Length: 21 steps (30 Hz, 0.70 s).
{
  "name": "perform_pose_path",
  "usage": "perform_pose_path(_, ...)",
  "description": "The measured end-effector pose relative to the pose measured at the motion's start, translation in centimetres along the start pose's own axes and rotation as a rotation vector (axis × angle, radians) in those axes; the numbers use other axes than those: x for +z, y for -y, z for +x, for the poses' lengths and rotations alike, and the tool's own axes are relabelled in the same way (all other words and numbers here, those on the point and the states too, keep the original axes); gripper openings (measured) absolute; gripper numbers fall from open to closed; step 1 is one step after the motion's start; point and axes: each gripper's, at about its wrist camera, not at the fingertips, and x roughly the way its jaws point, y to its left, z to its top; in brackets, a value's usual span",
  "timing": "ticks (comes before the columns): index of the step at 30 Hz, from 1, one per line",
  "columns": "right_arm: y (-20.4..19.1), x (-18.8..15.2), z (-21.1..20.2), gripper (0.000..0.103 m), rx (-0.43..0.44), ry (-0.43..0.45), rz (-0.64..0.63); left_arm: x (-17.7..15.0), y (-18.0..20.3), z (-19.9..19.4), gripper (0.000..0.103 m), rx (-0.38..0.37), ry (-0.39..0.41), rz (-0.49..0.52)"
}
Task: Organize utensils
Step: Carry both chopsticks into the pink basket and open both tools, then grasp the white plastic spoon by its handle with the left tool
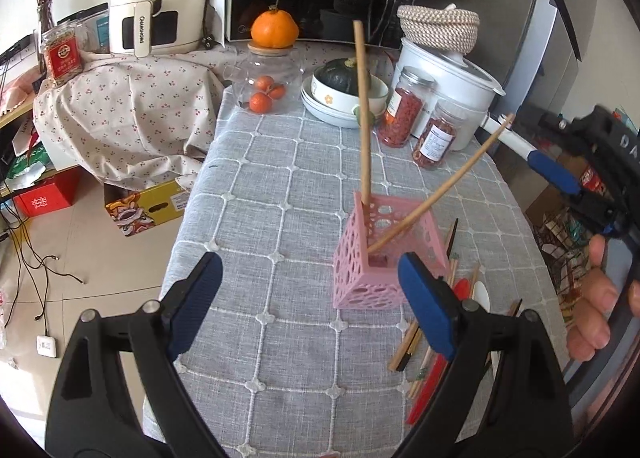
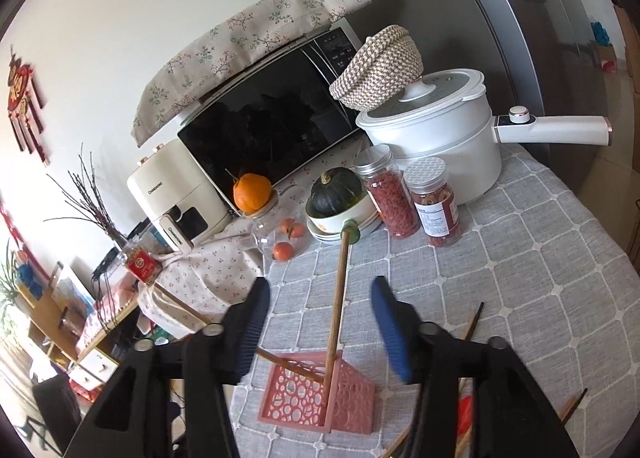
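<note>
Left wrist view: left hand-held gripper (image 1: 310, 300) at lower centre, jaws spread wide, nothing between the pads. Pink perforated basket (image 1: 384, 258) upright on the grey checked tabletop (image 1: 280, 186), just right of centre, partly behind the right blue pad. Two wooden sticks in the basket: one (image 1: 363, 114) near upright, one (image 1: 440, 186) leaning toward the right of the frame. Loose utensils (image 1: 432, 338) flat on the cloth at lower right, just beside the basket: chopsticks, a red piece, a white piece. Right hand-held gripper (image 1: 556, 174) at the right edge, a person's hand (image 1: 596, 298) on its handle.

Right wrist view: right hand-held gripper (image 2: 320, 322) at lower centre, jaws apart, pads clear of everything. Between them, a wooden stick with a green tip (image 2: 338, 298) standing in the basket (image 2: 320, 398), not gripped. Second stick (image 2: 188, 310) leaning to the left of the frame, passing behind the left pad. More chopsticks (image 2: 474, 320) on the cloth at lower right.

Upper part of both views: microwave (image 2: 264, 138), white pot (image 2: 432, 138), two jars (image 2: 412, 198), bowl with a squash (image 2: 336, 194).
</note>
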Motion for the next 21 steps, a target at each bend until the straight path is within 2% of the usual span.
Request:
perform_pose_path(3, 0.4, 0.8, -2.2, 0.068, 0.018, -0.022, -0.020, -0.8, 1.0, 0.3, 0.090, -0.020, -0.053, 0.040)
perform_pose_path(5, 0.7, 1.0, -3.8, 0.078, 0.020, -0.032, -0.050, -1.4, 1.9, 0.4, 0.090, -0.036, -0.075, 0.064)
perform_pose_path(8, 1.7, 0.7, -6.1, 0.084, -0.018, -0.054, -0.126, -2.2, 3.4, 0.6, 0.090, -0.062, -0.112, 0.109)
perform_pose_path(14, 5.8, -1.4, -8.8, 0.085, -0.168, -0.148, -0.215, -3.8, 6.9, 1.5, 0.090, -0.099, -0.200, 0.199)
perform_pose_path(21, 11.5, -3.9, -11.0, 0.085, -0.246, -0.258, -0.173, -5.4, 11.2, 3.1, 0.090, -0.156, -0.303, 0.263)
